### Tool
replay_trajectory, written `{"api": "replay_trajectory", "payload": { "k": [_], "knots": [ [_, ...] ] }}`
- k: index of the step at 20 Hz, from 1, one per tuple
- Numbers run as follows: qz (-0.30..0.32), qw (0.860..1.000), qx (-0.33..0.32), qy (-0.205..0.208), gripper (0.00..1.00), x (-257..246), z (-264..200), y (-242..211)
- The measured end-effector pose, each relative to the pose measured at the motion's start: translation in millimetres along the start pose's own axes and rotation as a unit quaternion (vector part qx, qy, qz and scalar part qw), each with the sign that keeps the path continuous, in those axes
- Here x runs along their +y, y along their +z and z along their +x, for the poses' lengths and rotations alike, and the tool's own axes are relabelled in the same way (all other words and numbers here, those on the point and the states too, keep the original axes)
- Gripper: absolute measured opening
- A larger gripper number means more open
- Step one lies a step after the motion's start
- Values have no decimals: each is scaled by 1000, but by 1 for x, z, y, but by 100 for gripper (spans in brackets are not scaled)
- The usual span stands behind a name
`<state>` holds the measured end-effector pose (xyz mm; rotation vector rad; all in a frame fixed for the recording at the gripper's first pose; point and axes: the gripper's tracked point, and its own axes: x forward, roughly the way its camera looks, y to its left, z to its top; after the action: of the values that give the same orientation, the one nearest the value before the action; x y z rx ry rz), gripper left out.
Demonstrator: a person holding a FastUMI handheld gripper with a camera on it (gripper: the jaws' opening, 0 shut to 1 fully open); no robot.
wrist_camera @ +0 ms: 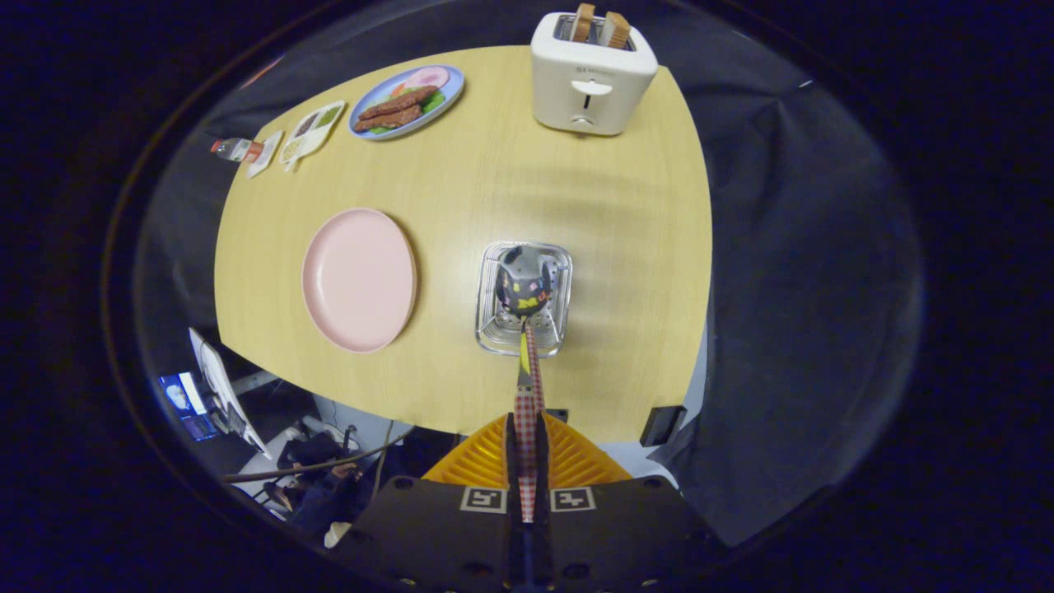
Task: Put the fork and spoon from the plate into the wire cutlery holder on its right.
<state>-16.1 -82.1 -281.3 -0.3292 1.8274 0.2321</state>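
Above the silver wire cutlery holder, my fingers pinch the checked-handled spoon; off-centre release risks snagging its rim.

Gripper pointing steeply down, fingers closed tight together, clamping a thin handle between them.

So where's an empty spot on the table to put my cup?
The biggest bare patch of table lies between the toaster, the pink plate and the wire holder. The food plate, snack tray and bottle crowd the far corner. The gripper is shut on the spoon over the holder.
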Motion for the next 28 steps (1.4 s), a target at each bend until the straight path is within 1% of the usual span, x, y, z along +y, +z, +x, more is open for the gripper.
{"api": "replay_trajectory", "payload": {
  "k": [2, 5, 8, 10, 12, 13, 16, 17, 19, 21, 22, 23, 24, 25, 28],
  "knots": [
    [-25, 999, 47, 0, 4, -2, 3, -4],
    [-53, 995, 85, -21, 4, -14, 9, 1],
    [-52, 992, 112, -29, 4, -22, 16, 11],
    [-54, 989, 135, -25, 4, -21, 17, 11],
    [-68, 987, 140, -29, 4, -21, 17, 18],
    [-69, 987, 139, -30, 8, -19, 18, 20],
    [-59, 989, 129, -43, 9, -20, 21, 27],
    [-56, 989, 127, -46, 14, -22, 21, 28],
    [-54, 990, 120, -46, 13, -22, 22, 29],
    [-46, 992, 108, -43, 14, -21, 21, 29],
    [-44, 993, 101, -37, 16, -17, 21, 29],
    [-42, 994, 91, -38, 27, -16, 19, 28],
    [-42, 995, 79, -36, 30, -14, 18, 28],
    [-43, 996, 67, -35, 38, -10, 17, 27],
    [-51, 998, 16, -31, 58, 3, 11, 31]
  ]
}}
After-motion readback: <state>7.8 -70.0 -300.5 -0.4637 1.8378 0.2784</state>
